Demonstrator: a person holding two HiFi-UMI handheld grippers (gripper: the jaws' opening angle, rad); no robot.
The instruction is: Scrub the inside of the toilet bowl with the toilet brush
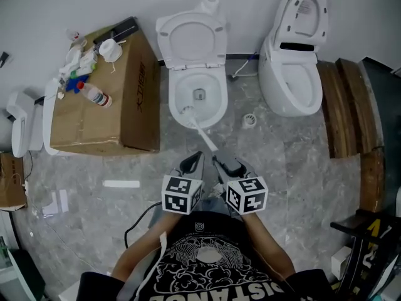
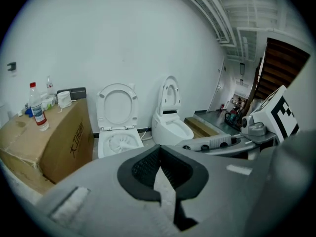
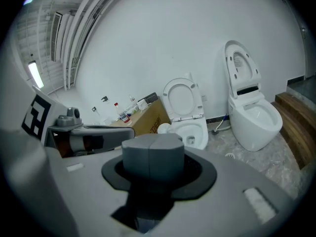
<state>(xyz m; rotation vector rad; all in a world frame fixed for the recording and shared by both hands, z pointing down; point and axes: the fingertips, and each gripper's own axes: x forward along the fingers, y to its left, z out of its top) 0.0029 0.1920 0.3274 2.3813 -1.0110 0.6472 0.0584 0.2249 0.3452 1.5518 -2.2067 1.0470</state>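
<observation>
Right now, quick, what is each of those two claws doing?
Left gripper: closed, holding nothing.
Right gripper: closed on the handle of the toilet brush.

Bare workroom: toilet (image 1: 220,108), second toilet (image 1: 285,89), cardboard box (image 1: 128,102).

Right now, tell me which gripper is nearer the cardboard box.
Left. The left gripper lies right of the cardboard box; the right gripper lies farther right still.

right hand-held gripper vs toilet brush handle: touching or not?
Touching. In the head view the toilet brush handle runs straight into the tips of the right hand-held gripper with no gap. The right gripper view shows its jaws shut.
</observation>
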